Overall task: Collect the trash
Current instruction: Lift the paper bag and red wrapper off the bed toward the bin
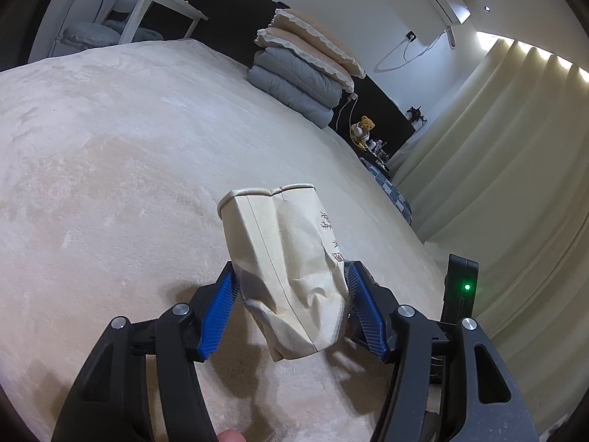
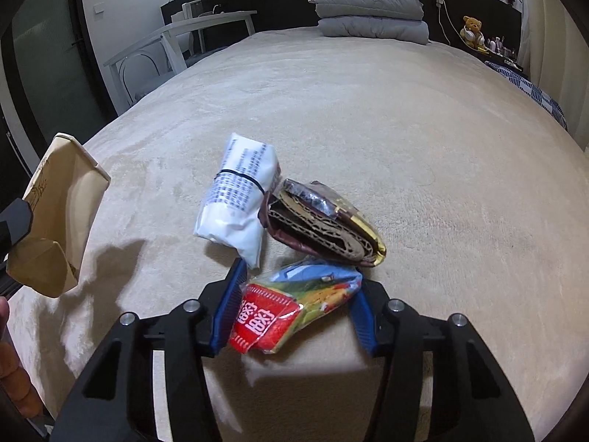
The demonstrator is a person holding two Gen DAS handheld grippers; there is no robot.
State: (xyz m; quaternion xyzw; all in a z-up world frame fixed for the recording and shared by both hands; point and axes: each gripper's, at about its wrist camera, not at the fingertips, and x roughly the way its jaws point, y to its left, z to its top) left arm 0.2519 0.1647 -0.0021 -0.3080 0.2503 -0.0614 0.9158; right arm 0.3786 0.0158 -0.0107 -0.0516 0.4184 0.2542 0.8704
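Observation:
My left gripper (image 1: 291, 269) is shut on the crumpled bottom of a beige paper bag (image 1: 287, 258), held above the cream bed cover (image 1: 110, 147) with its mouth pointing away. In the right wrist view the same bag (image 2: 55, 213) hangs at the far left with its mouth open. My right gripper (image 2: 300, 276) is shut on a colourful red, green and blue snack wrapper (image 2: 294, 309) lying on the bed cover (image 2: 405, 129). Just beyond lie a white printed packet with a black band (image 2: 239, 199) and a brown-and-gold wrapper around folded cardboard (image 2: 324, 224).
Stacked pillows and grey quilts (image 2: 368, 3) sit at the head of the bed, with a teddy bear (image 2: 473, 29) on the right. A white chair (image 2: 165, 48) stands beside the bed on the left. Pale curtains (image 1: 497, 184) hang along the right side.

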